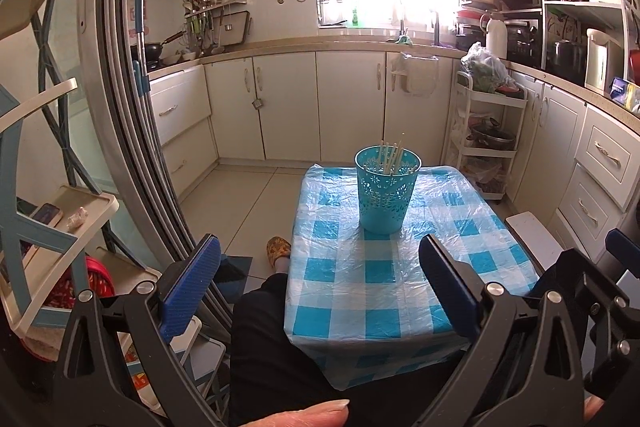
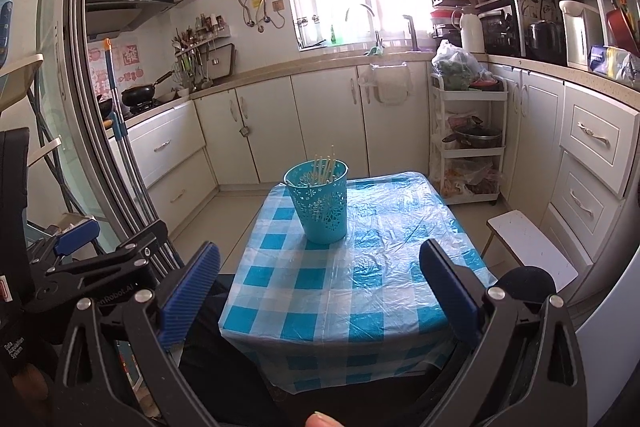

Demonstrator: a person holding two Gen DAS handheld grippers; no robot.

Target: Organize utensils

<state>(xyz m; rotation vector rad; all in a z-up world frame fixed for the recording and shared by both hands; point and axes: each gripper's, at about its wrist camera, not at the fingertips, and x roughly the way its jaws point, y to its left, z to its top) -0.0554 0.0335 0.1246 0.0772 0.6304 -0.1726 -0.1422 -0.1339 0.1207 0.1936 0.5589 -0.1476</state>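
Upright teal cup [image 1: 387,189], pale chopsticks [image 1: 390,157] inside

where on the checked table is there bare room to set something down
Free: the broad checked cloth of the table between the teal cup and the near edge, plus the strip to the cup's right. Crowded: only the far middle, where the cup of sticks stands. Both hand-held grippers hang open before the near edge.
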